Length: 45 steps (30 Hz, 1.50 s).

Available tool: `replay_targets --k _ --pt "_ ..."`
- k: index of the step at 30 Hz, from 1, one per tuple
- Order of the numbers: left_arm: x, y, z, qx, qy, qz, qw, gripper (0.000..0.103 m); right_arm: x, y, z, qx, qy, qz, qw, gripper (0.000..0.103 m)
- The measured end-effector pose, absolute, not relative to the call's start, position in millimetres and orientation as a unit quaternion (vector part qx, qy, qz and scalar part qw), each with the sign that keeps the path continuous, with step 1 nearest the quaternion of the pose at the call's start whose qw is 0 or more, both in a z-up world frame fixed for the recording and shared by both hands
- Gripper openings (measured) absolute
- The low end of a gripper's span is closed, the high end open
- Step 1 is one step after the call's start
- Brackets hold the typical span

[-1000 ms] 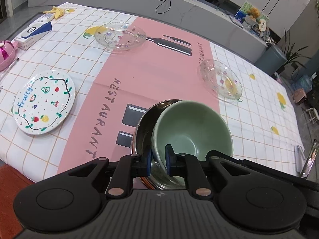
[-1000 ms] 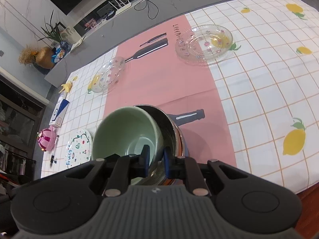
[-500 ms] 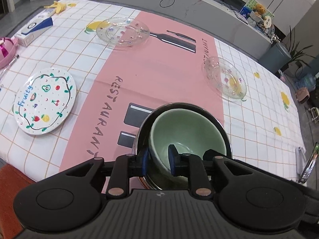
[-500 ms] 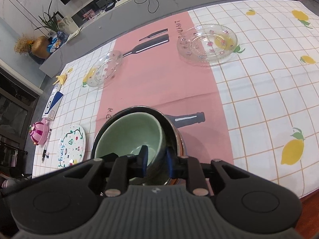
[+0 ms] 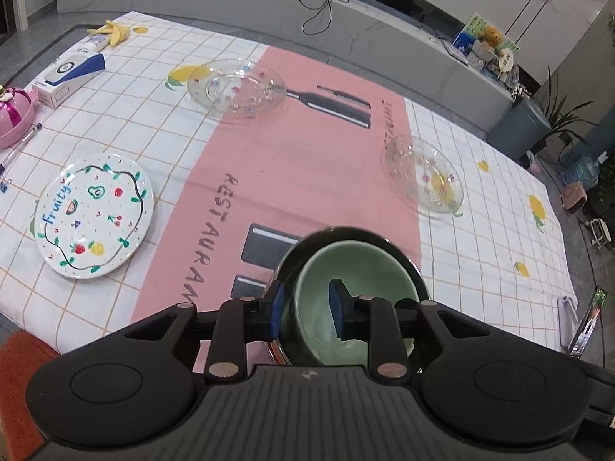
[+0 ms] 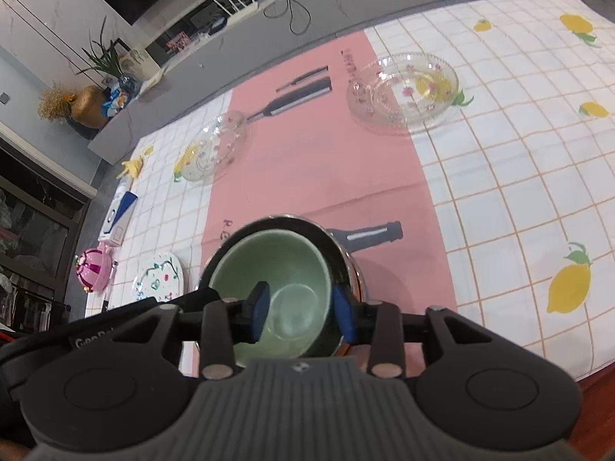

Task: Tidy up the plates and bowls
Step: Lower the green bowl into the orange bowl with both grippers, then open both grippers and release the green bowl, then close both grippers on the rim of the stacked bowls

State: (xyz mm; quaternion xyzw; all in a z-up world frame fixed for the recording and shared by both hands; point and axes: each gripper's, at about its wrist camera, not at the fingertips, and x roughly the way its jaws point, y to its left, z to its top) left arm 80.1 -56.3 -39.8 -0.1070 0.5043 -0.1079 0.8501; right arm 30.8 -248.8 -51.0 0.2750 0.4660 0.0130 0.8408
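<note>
A green bowl (image 5: pixel 357 276) (image 6: pixel 284 265) sits nested inside a steel bowl (image 5: pixel 403 257) (image 6: pixel 342 253) near the table's front edge. My left gripper (image 5: pixel 306 309) is open, its fingers either side of the green bowl's near rim. My right gripper (image 6: pixel 300 313) is open, one finger inside the green bowl and one outside it. Two clear glass plates (image 5: pixel 236 88) (image 5: pixel 423 173) lie farther back; they show in the right wrist view too (image 6: pixel 213 148) (image 6: pixel 403 90). A white fruit-pattern plate (image 5: pixel 94 215) (image 6: pixel 157 280) lies at the left.
The table has a checked cloth with a pink centre strip (image 5: pixel 292 161). A blue-white box (image 5: pixel 73 73), a banana peel (image 5: pixel 111 30), a pink lidded pot (image 5: pixel 11 115) and a pen (image 5: pixel 19 146) lie at the far left. A phone stand (image 5: pixel 584 322) is at the right edge.
Both grippers have opened and let go of the green bowl's rim. The green bowl has gone down from a tilt to rest nested in the steel bowl.
</note>
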Motion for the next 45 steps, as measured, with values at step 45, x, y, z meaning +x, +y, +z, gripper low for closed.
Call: replay_targets --k 45 --pt "75 -16 -77 -0.217 0.48 -0.127 0.841 0.027 22 -256 -99 0.404 0.488 -0.021 0.773 0.049"
